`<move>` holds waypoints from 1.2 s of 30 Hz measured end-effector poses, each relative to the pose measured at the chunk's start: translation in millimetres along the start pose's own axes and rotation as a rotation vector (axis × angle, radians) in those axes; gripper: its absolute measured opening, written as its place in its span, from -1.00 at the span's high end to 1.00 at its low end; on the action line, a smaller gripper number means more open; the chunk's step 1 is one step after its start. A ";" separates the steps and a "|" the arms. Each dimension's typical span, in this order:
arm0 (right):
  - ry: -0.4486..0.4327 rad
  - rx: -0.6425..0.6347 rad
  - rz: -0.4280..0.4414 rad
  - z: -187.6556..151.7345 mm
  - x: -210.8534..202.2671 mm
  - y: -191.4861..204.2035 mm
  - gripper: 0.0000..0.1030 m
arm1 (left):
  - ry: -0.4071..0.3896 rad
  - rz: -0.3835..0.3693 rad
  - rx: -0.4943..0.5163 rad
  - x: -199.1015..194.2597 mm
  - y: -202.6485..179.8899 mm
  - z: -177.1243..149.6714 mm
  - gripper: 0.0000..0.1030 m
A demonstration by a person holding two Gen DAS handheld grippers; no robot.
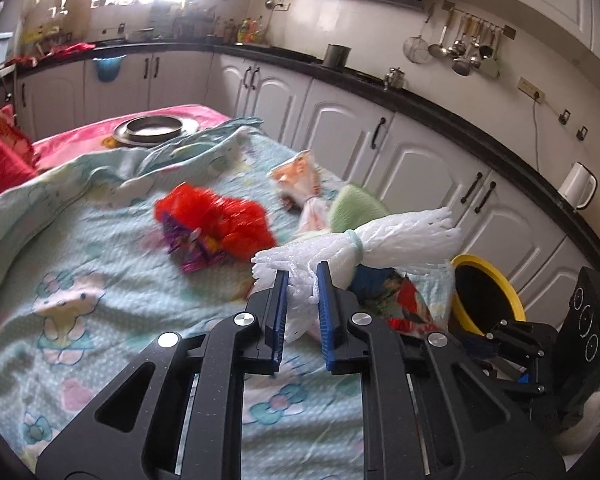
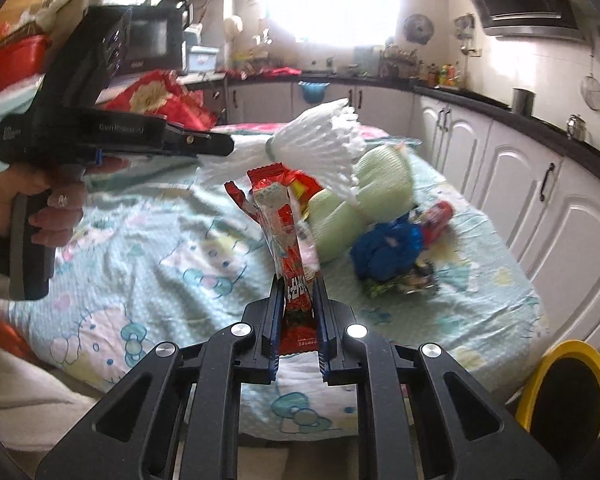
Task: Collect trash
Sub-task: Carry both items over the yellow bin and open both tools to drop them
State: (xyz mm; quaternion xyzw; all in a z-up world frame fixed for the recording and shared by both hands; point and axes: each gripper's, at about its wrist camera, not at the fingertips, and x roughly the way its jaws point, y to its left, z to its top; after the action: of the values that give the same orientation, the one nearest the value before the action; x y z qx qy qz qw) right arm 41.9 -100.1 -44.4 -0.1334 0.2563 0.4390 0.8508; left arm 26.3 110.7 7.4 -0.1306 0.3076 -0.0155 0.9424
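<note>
My left gripper [image 1: 302, 280] is shut on a white foam net sleeve [image 1: 396, 240] and holds it above the table; the sleeve also shows in the right wrist view [image 2: 324, 140]. My right gripper [image 2: 297, 284] is shut on a red snack wrapper [image 2: 288, 232] that stands upright between the pads. A red crumpled bag [image 1: 220, 220], an orange wrapper [image 1: 300, 176], green foam [image 2: 360, 196], a blue bag [image 2: 384, 252] and other wrappers lie on the patterned cloth [image 1: 80, 272]. A yellow-rimmed bin [image 1: 488, 296] stands at the table's right edge, also in the right wrist view [image 2: 568, 392].
A metal pan [image 1: 152, 128] sits at the table's far end on a pink cloth. White cabinets [image 1: 420, 160] with a black counter run along the right. A white kettle [image 1: 578, 186] stands on the counter. Red bags [image 2: 160, 100] lie at the far left.
</note>
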 end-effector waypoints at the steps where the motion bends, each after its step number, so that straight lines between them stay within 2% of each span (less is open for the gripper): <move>1: -0.008 0.009 -0.006 1.3 -3.3 -3.4 0.73 | -0.002 -0.003 0.002 1.1 -3.3 2.1 0.82; 9: -0.065 0.080 -0.085 9.6 -33.8 -36.4 0.73 | -0.020 -0.045 0.049 12.5 -38.6 19.6 0.82; 19: -0.091 0.152 -0.200 2.9 -67.2 -76.1 0.73 | -0.018 -0.100 0.089 35.9 -82.0 33.2 0.82; 28: -0.086 0.212 -0.275 -13.8 -87.7 -103.8 0.73 | 0.007 -0.146 0.096 62.1 -113.1 39.5 0.82; 36: -0.087 0.293 -0.347 -37.1 -110.1 -132.4 0.73 | 0.033 -0.154 0.146 84.5 -149.1 35.8 0.82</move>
State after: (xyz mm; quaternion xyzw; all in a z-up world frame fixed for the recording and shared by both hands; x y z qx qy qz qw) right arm 84.9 -268.3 -14.1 -0.0313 0.2536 0.2493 0.9341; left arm 123.4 -34.0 24.6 -0.0844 0.3102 -0.1122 0.9402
